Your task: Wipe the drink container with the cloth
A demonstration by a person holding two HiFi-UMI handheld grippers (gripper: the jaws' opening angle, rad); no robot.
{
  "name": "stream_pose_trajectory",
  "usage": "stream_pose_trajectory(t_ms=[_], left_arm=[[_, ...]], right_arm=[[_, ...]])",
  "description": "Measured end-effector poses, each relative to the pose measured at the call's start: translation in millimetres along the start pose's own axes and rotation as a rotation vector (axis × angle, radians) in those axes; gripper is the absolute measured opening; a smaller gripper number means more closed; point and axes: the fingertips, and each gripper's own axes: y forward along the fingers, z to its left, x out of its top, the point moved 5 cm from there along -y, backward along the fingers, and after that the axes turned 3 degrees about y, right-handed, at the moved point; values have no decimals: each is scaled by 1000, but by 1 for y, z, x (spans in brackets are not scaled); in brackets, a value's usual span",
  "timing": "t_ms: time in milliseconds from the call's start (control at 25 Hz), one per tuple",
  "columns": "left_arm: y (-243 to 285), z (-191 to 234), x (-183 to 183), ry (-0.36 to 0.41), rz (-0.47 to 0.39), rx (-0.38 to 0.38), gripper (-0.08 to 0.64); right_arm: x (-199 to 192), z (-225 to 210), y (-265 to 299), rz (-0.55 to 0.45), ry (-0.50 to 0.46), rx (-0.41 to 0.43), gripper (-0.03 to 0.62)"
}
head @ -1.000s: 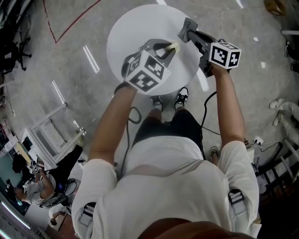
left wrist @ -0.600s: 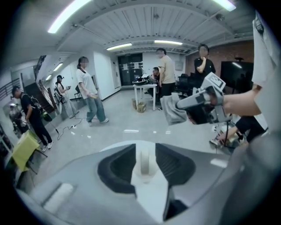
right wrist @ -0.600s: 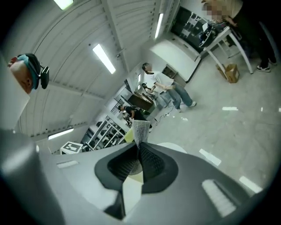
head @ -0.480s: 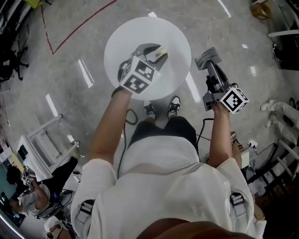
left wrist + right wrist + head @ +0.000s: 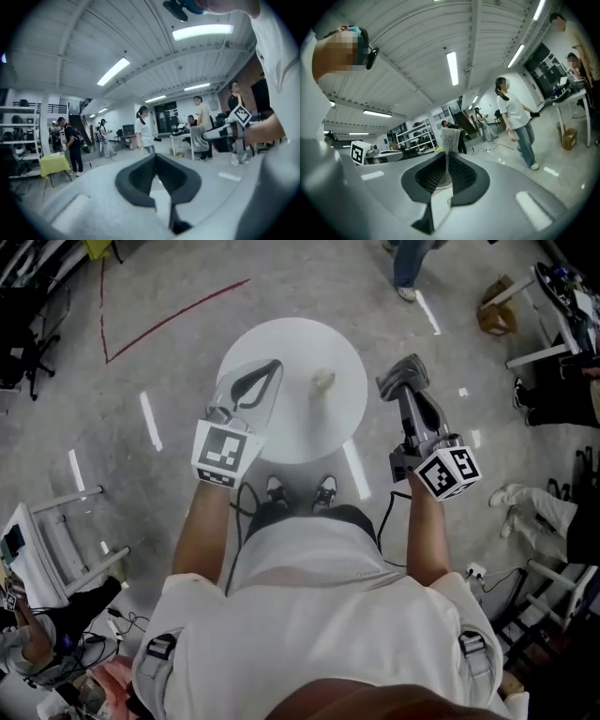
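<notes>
grey cloth (image 5: 451,136) in right tongs (image 5: 449,157); only head view shows drink container (image 5: 322,381)

White T-shirt (image 5: 319,610), black shorts (image 5: 349,515), sneakers (image 5: 324,489) (black and white)

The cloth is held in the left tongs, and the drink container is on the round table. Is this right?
No: the right tongs hold the cloth, as the right gripper view shows. The drink container is on the round table.
</notes>
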Motion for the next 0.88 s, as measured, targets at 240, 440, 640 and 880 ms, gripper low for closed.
stream_pose_trajectory(t_ms=[240, 440, 640, 880], left_arm=[[-90, 8, 36, -59, -115, 87, 2], [-144, 4, 63, -75, -226, 133, 2], [-160, -3, 81, -69, -268, 126, 2], [-162, -6, 95, -68, -285, 113, 2]], right_arm=[[40, 73, -4, -93, -207, 38, 23], [71, 124, -23, -163, -359, 61, 23], [82, 152, -42, -182, -463, 58, 23], [86, 162, -49, -163, -476, 54, 23]])
